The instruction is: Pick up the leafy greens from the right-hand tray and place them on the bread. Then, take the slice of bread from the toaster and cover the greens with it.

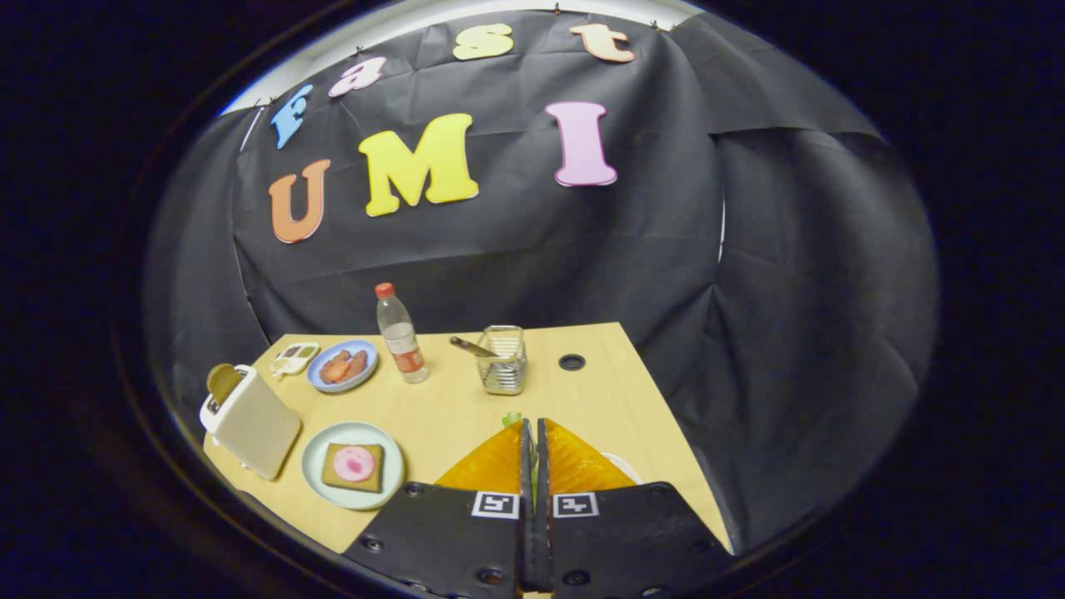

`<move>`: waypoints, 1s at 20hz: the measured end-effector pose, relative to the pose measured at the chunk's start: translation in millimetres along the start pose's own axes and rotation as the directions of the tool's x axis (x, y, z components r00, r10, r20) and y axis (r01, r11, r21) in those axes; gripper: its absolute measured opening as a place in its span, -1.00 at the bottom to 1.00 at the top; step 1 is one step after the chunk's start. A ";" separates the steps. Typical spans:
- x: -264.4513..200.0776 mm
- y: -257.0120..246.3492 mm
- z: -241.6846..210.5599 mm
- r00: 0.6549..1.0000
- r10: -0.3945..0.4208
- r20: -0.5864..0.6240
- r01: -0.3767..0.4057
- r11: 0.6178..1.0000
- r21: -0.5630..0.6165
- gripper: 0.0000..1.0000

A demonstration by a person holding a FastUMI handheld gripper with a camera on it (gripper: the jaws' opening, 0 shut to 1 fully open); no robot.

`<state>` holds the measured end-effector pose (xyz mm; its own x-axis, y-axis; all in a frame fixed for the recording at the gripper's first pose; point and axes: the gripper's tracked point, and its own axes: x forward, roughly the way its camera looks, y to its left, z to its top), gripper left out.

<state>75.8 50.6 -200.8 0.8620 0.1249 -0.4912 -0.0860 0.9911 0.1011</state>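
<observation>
Tool (533, 433) closed, a green scrap (511, 418) at its tips (grip unconfirmed); bread (354, 466) lies at nine o'clock on the bench (599, 391).

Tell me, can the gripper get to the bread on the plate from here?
Probably yes. The gripper, fingers nearly together with a bit of leafy green at the tips, has bare table between it and the bread on its plate.

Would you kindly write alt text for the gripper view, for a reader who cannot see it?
The hand-held gripper has its fingers closed on a small green leafy piece over a light wooden table. To the left, a pale round plate holds brown bread topped with a pink slice, beside a cream toaster with a brown bread slice sticking up.
</observation>
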 end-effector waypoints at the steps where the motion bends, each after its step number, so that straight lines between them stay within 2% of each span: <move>1: -4.1 18.4 3.4 1.000 0.006 0.007 -0.006 1.000 -0.001 -1.00; 4: -10.4 81.5 5.8 0.999 0.037 0.021 -0.036 0.999 -0.018 -1.00; 12: -4.3 250.9 -27.0 0.981 0.194 -0.024 -0.196 0.978 -0.075 -1.00; 17: 8.0 324.5 -54.1 0.957 0.279 -0.078 -0.283 0.958 -0.049 -0.99; 20: 18.6 342.2 -66.8 0.948 0.302 -0.102 -0.306 0.952 -0.018 -1.00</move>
<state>29.1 395.2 -233.1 0.7400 0.4227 -0.5232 -0.3541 0.9062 0.2312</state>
